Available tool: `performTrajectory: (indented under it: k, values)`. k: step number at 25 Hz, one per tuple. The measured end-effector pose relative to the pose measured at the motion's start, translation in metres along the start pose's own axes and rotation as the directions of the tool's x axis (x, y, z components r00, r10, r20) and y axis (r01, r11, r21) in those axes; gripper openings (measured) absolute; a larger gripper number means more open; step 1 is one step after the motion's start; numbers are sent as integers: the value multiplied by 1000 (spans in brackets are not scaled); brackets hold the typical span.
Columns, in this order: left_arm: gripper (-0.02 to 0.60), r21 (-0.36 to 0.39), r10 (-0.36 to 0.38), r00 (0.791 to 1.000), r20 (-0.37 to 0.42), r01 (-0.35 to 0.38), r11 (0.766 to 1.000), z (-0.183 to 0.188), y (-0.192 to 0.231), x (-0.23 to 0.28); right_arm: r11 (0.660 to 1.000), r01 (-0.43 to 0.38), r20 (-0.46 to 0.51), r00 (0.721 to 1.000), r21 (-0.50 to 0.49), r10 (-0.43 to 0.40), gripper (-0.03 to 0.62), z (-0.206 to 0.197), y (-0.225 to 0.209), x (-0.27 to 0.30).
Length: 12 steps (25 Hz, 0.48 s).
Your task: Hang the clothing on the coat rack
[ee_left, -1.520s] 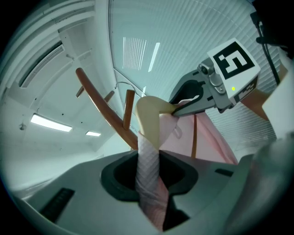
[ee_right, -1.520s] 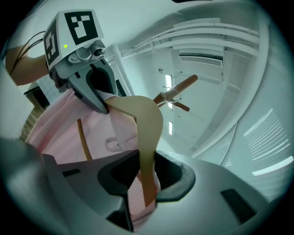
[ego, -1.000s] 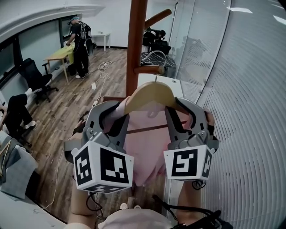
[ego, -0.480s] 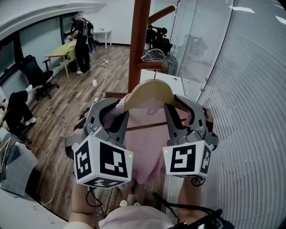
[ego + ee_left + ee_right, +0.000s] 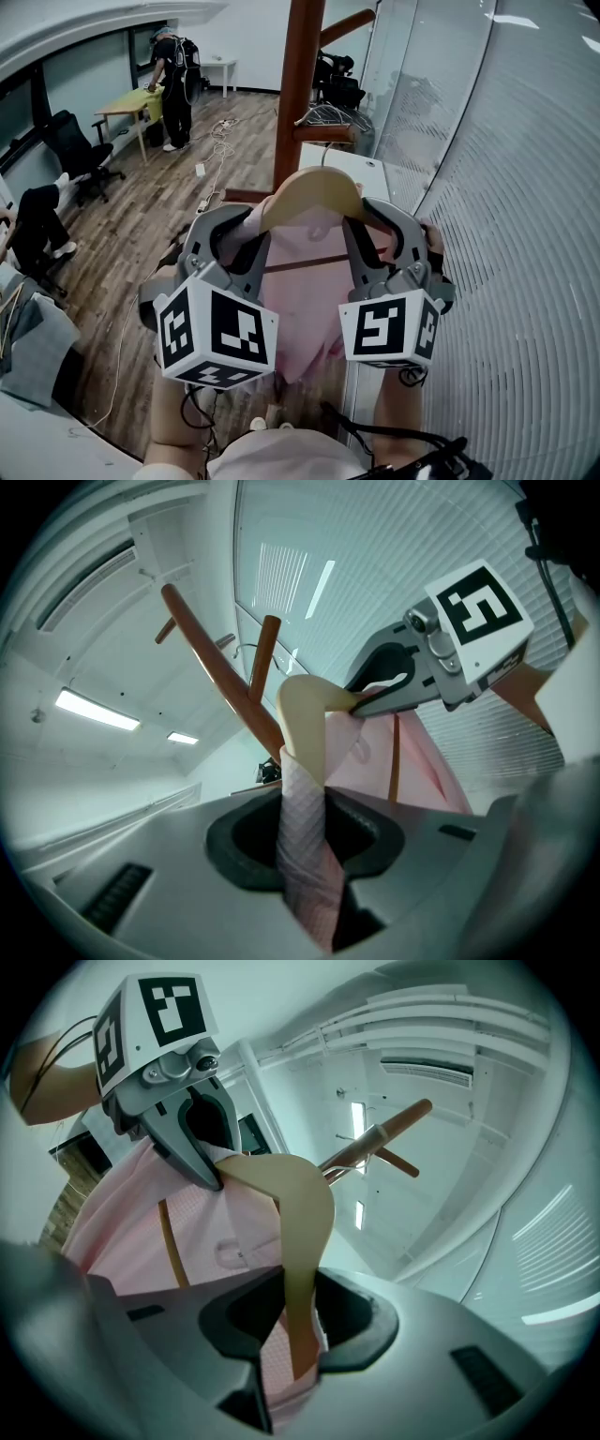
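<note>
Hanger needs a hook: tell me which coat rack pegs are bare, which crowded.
Bare: the upper peg slanting up-right off the pole, beside the glass wall. Crowded: the lower peg right of the pole, carrying wire hangers.

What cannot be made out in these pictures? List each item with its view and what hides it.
Top of the coat rack: head view, cut off by the upper edge.
The hanger hook: head view, too small to tell whether it sits on the rack.
Sides of the pink clothing: head view, hidden behind the left claw and right claw.
End of the wooden hanger: left gripper view, wrapped in clothing.
</note>
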<state>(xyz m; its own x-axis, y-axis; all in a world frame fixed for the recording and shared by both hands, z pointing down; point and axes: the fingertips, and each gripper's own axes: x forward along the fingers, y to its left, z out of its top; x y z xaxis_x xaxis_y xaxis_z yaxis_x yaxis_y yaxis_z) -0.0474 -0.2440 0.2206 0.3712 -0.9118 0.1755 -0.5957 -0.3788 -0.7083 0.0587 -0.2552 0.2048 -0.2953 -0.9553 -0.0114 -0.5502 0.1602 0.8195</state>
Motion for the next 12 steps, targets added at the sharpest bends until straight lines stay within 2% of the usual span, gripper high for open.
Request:
performTrajectory:
  k: [12]
  values:
    - [120,-12,-22,999,-27,22,1000,-11,-5,8,1000,-23,-21,1000,-4,23,118,-7,10,8]
